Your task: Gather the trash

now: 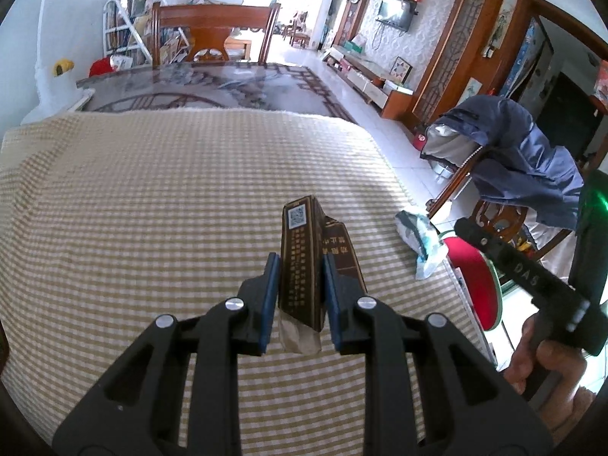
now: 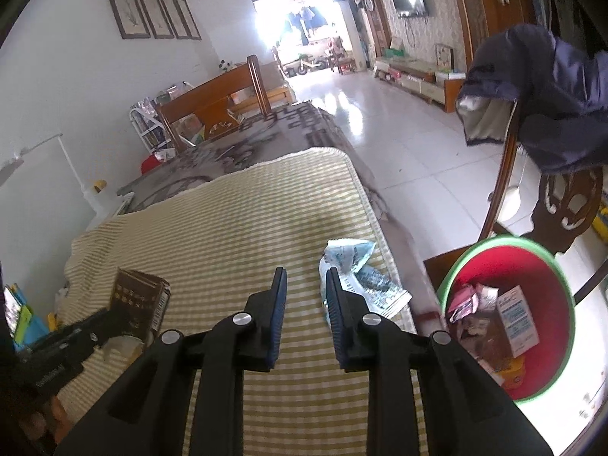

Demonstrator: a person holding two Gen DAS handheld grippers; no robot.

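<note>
My left gripper (image 1: 299, 262) is shut on a crushed brown carton (image 1: 304, 250) with gold print, just above the checked tablecloth (image 1: 152, 197); the carton also shows in the right wrist view (image 2: 138, 306). My right gripper (image 2: 306, 277) is open and empty over the cloth, just left of a crumpled white and blue plastic wrapper (image 2: 361, 269). The wrapper also shows in the left wrist view (image 1: 421, 239), near the table's right edge. A red bin with a green rim (image 2: 505, 319) stands below that edge and holds several boxes and wrappers.
A carved wooden chair (image 2: 562, 197) with a blue jacket (image 2: 551, 95) over its back stands beside the bin. Another wooden chair (image 1: 212, 34) stands at the table's far end. A white tiled floor (image 2: 380, 121) lies to the right.
</note>
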